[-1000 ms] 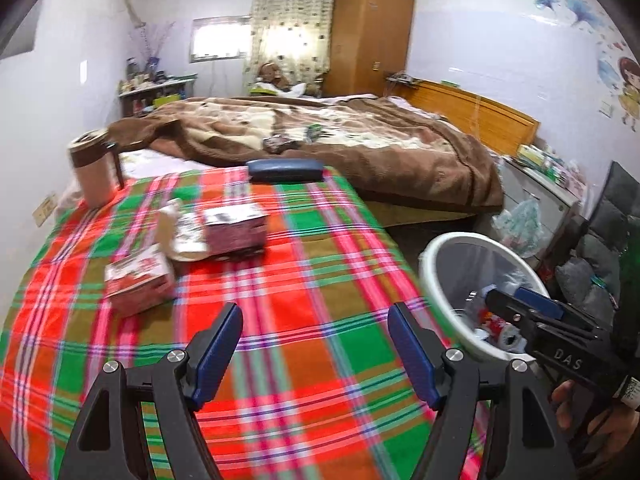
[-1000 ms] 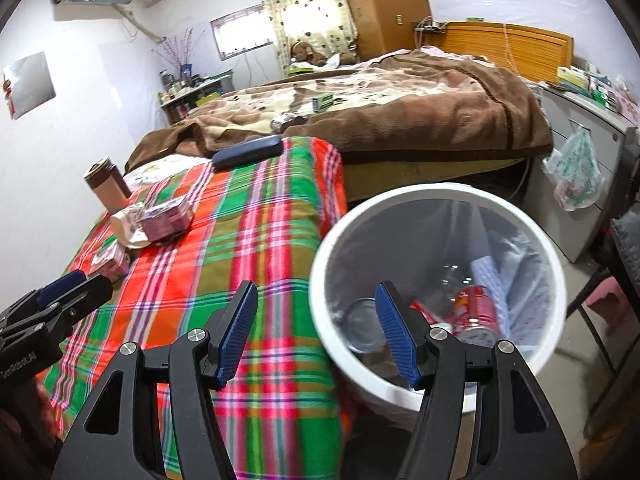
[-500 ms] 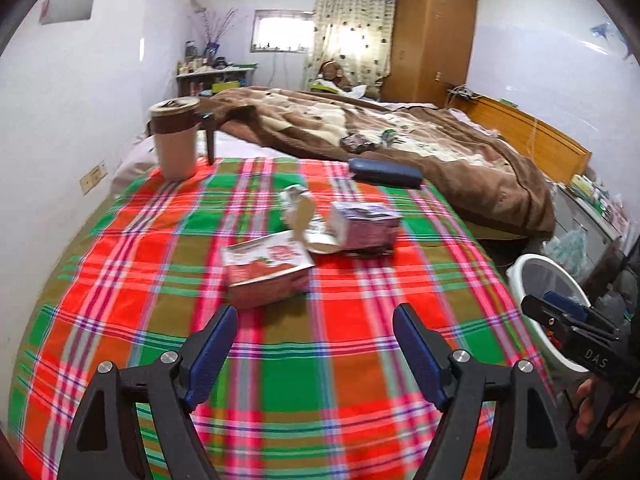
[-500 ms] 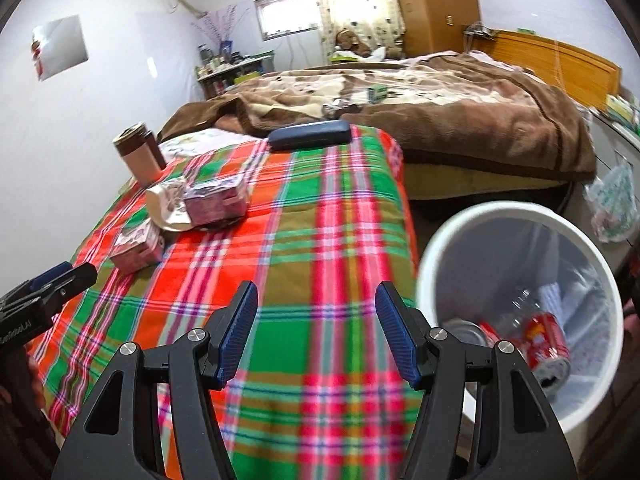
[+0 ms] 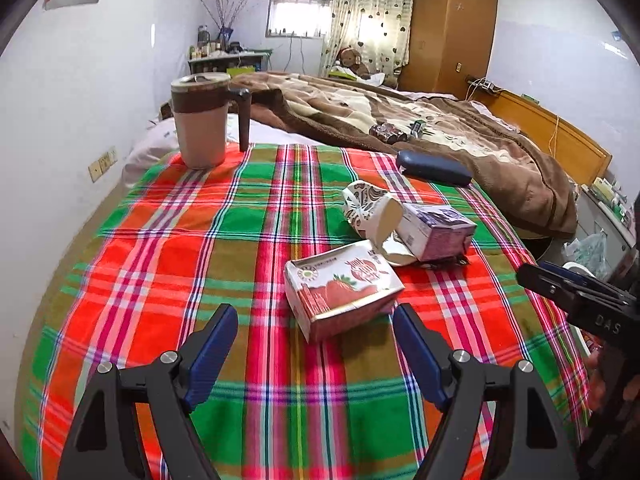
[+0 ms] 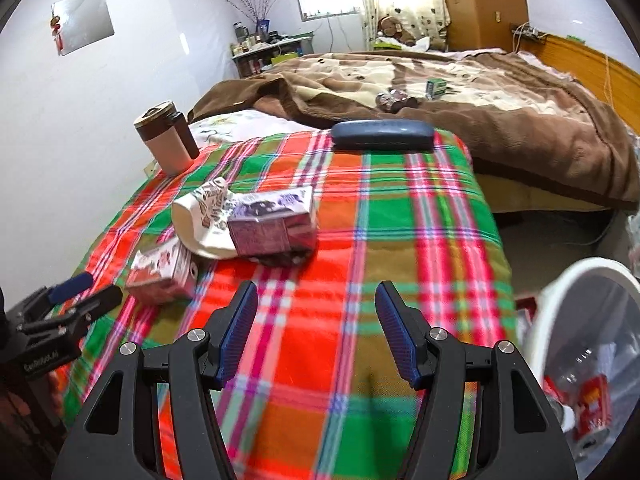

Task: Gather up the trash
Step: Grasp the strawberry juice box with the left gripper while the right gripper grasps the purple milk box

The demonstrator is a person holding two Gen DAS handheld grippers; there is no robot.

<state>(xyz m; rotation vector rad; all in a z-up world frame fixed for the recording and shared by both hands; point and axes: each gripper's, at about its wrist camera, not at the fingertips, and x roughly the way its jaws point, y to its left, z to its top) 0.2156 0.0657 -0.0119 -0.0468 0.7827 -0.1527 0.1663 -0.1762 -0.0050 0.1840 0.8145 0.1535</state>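
Between the spread blue pads of the left gripper (image 5: 316, 344), which held nothing, lay the red-and-white strawberry drink carton (image 5: 342, 286), flat on the red, green and white plaid cloth (image 5: 208, 240). Just beyond sat a crumpled white patterned paper cup (image 5: 370, 212) touching a purple-printed carton (image 5: 436, 228). To grip well, I judge the pads should straddle the carton's short sides squarely and close gently, since thin card dents. To the right, the right gripper (image 6: 316, 336) hovered, also parted and empty, near the white plastic bin (image 6: 540, 328) already holding a red can. Farther off stood a smooth beige lidded mug (image 5: 202, 120) and a dark blue hard case (image 5: 434, 168).
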